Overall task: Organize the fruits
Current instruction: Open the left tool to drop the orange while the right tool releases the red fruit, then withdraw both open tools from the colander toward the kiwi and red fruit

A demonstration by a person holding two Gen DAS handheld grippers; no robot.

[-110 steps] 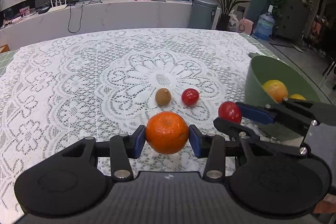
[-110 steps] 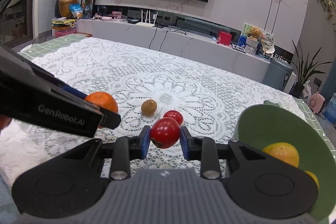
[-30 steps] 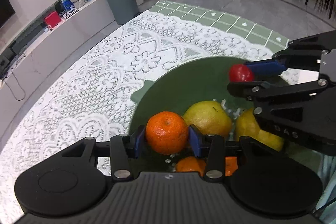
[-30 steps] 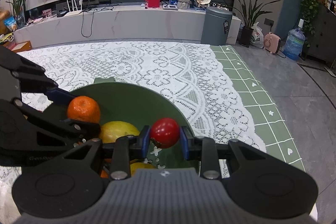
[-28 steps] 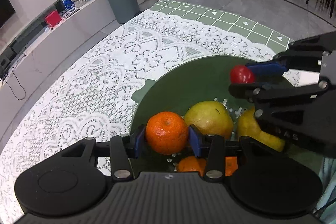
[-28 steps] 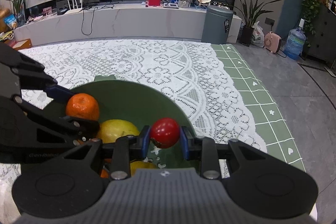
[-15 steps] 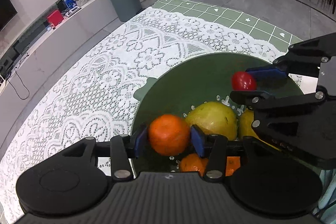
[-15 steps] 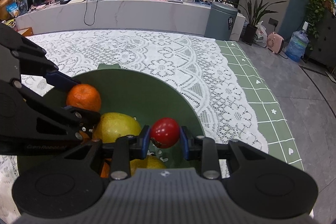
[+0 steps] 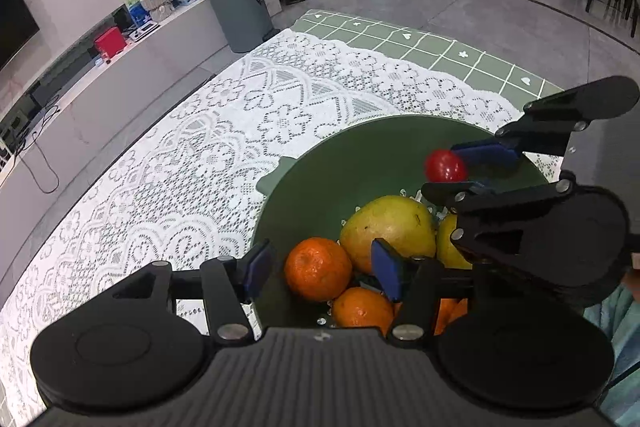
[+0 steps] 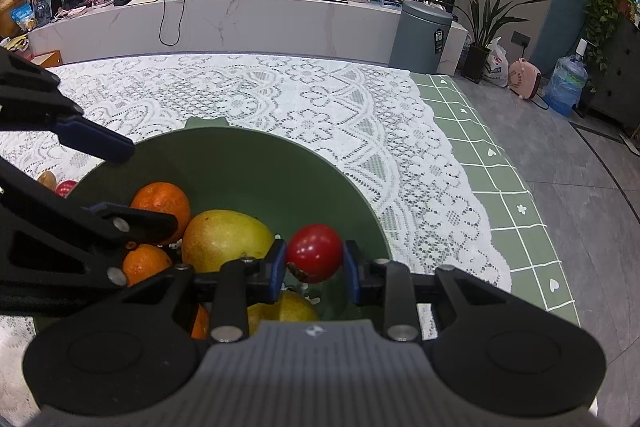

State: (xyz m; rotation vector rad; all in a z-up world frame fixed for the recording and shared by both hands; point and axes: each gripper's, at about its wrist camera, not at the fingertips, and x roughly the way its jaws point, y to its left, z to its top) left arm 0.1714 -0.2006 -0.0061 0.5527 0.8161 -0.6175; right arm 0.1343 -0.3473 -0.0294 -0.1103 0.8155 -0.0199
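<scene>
A green bowl (image 9: 340,167) (image 10: 240,167) on the lace tablecloth holds a yellow-green mango (image 9: 390,227) (image 10: 226,241) and several oranges. My left gripper (image 9: 322,269) (image 10: 148,187) hangs over the bowl's near left side with its jaws opening. An orange (image 9: 318,269) (image 10: 162,203) lies between the pads with a gap on each side, resting on the fruit pile. My right gripper (image 10: 314,269) (image 9: 448,171) is shut on a small red tomato (image 10: 315,253) (image 9: 446,166), held above the bowl's right half.
A kiwi (image 10: 48,179) and a second red tomato (image 10: 66,188) lie on the cloth left of the bowl. The table's edge with green checked cloth (image 10: 500,179) runs close on the right. A light blue sleeve (image 9: 616,319) shows at the lower right.
The left jaws have spread and let go of the orange, which has sunk onto the fruit in the bowl. The right gripper keeps the tomato over the bowl.
</scene>
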